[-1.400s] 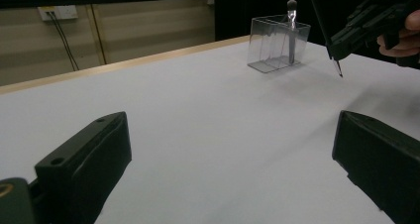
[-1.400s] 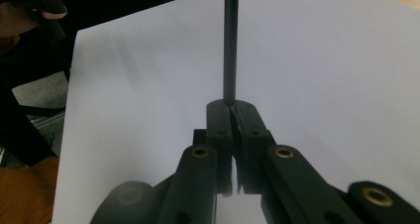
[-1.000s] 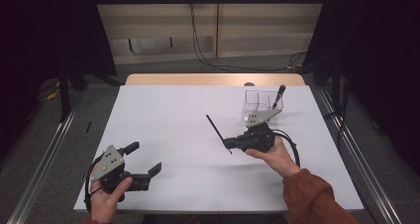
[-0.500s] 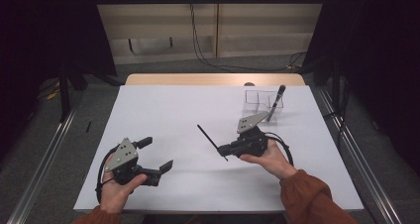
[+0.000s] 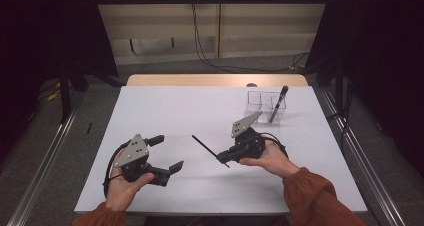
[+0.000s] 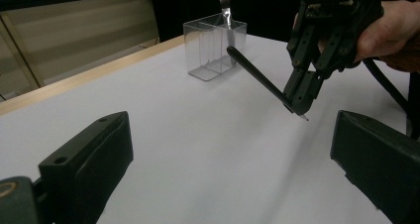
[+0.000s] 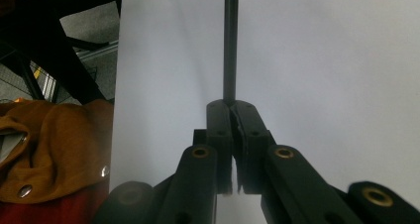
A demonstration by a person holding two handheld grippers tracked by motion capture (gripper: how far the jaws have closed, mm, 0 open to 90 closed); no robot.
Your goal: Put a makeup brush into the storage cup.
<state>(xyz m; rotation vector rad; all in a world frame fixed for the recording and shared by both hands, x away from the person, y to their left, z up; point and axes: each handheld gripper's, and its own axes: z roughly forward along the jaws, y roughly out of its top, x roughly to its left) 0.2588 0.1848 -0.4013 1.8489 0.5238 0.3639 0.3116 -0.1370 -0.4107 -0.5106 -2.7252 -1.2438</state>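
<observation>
Black and slender, the pencil-like stick (image 5: 208, 149) sits clamped near its pointed end in the right claw (image 5: 223, 158), its long axis running up and away from the jaws over the white table (image 5: 200, 111), blunt end free. No writing is legible. The left claw (image 5: 170, 153) gapes wide, holding nothing. Beyond the right claw stands a clear plastic box (image 5: 264, 102) with a dark brush (image 5: 278, 102) leaning inside.
</observation>
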